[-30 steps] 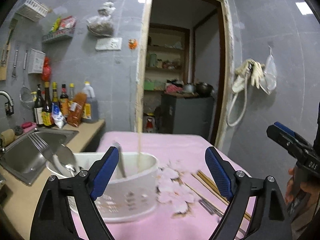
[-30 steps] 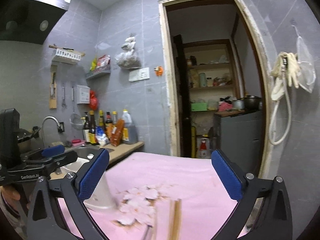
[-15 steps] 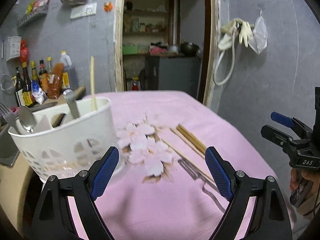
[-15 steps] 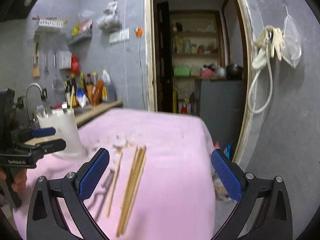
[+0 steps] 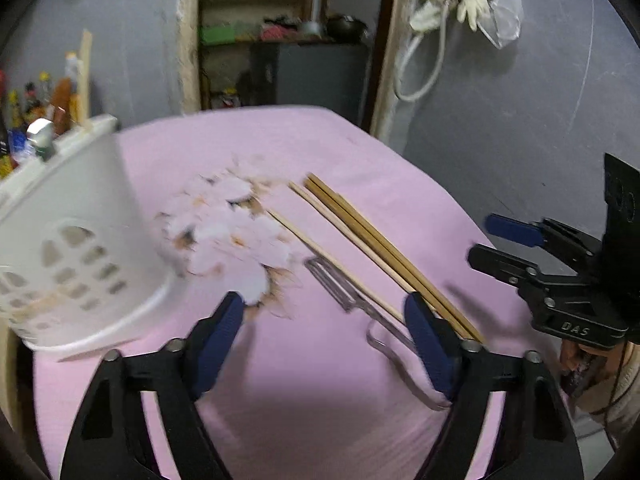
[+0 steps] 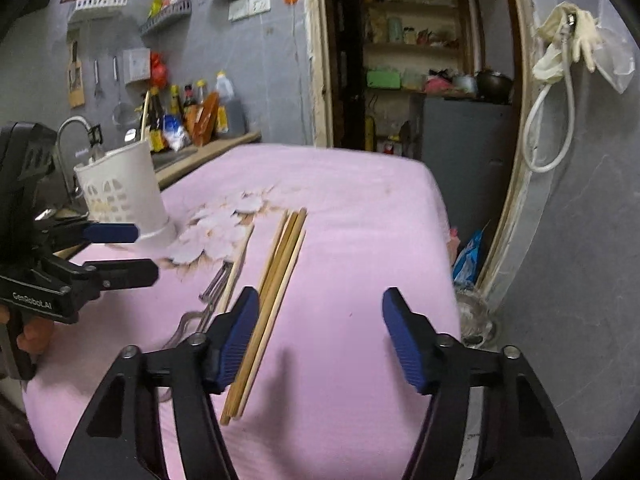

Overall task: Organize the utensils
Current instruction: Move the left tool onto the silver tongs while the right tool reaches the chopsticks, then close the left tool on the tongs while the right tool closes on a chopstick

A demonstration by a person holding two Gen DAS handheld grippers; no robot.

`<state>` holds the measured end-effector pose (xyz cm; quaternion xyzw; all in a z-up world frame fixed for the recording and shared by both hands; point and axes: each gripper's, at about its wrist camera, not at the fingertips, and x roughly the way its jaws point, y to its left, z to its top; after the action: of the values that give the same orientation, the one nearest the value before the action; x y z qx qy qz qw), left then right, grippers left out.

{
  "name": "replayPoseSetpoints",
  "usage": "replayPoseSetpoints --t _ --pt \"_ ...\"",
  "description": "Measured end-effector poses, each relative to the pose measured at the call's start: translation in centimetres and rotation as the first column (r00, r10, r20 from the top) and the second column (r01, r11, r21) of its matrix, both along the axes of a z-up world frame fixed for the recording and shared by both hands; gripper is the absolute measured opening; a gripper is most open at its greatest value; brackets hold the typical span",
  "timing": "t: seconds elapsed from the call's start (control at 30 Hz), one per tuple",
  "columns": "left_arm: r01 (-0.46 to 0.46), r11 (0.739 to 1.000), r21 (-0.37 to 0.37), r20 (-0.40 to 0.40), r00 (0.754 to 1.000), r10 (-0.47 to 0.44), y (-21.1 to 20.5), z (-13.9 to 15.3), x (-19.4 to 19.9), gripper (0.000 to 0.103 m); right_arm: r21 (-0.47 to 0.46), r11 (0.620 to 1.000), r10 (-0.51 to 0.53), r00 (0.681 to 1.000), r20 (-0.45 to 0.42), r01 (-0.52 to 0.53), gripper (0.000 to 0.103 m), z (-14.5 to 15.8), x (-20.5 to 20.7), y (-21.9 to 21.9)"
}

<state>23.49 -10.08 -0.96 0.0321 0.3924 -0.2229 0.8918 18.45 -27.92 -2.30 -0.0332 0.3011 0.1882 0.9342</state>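
A white perforated utensil holder (image 5: 68,232) stands on the pink tablecloth (image 5: 304,380) at the left, with a chopstick and metal handles in it; it also shows in the right wrist view (image 6: 122,194). Several wooden chopsticks (image 5: 372,240) and a metal fork (image 5: 352,300) lie on the cloth; the chopsticks (image 6: 276,280) and fork (image 6: 214,292) also show in the right wrist view. My left gripper (image 5: 326,344) is open and empty above the cloth near the fork. My right gripper (image 6: 316,340) is open and empty just right of the chopsticks.
A counter with a sink and tap (image 6: 70,128) and sauce bottles (image 6: 188,116) lies beyond the table's left side. A doorway (image 6: 416,60) with shelves is behind. The table's right edge (image 6: 444,240) drops beside a grey wall with hanging gloves (image 6: 568,36).
Both grippers tilted down and moved toward the table. My left gripper swung right, away from the holder toward the fork and chopsticks. My right gripper came closer over the chopsticks. Both stayed open.
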Motion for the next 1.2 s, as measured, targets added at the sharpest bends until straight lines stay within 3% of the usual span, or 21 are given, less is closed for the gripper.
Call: replayPoseSetpoints --t 0.13,0.33,0.53,0.8,1.2 --pt "0.038 0.999 -0.013 -0.092 0.995 -0.039 -0.8 -1.0 1.3 0.052 -0.009 0.999 0.031 0.998 -0.045 -0.032 0.039 -0.5 0.2 0.3" --pt "0.045 0.999 -0.004 -0.191 0.981 -0.045 -1.9 -2.3 3.4 0.036 -0.007 0.999 0.042 0.997 -0.068 -0.043 0.039 -0.6 0.3 0.1" --pt "0.012 0.999 -0.029 -0.223 0.975 -0.018 -1.5 -2.3 4.2 0.025 -0.016 0.998 0.060 0.994 -0.095 -0.062 0.039 -0.8 0.7 0.6" --pt "-0.047 0.999 -0.025 -0.247 0.968 0.039 -1.4 -2.1 5.6 0.019 -0.078 0.993 0.080 0.987 -0.141 -0.092 0.037 -1.6 1.8 2.3" --pt "-0.068 0.998 0.010 -0.226 0.972 0.068 -0.1 -1.7 4.8 0.017 -0.070 0.994 0.067 0.982 -0.178 -0.081 0.026 -1.8 4.1 2.8"
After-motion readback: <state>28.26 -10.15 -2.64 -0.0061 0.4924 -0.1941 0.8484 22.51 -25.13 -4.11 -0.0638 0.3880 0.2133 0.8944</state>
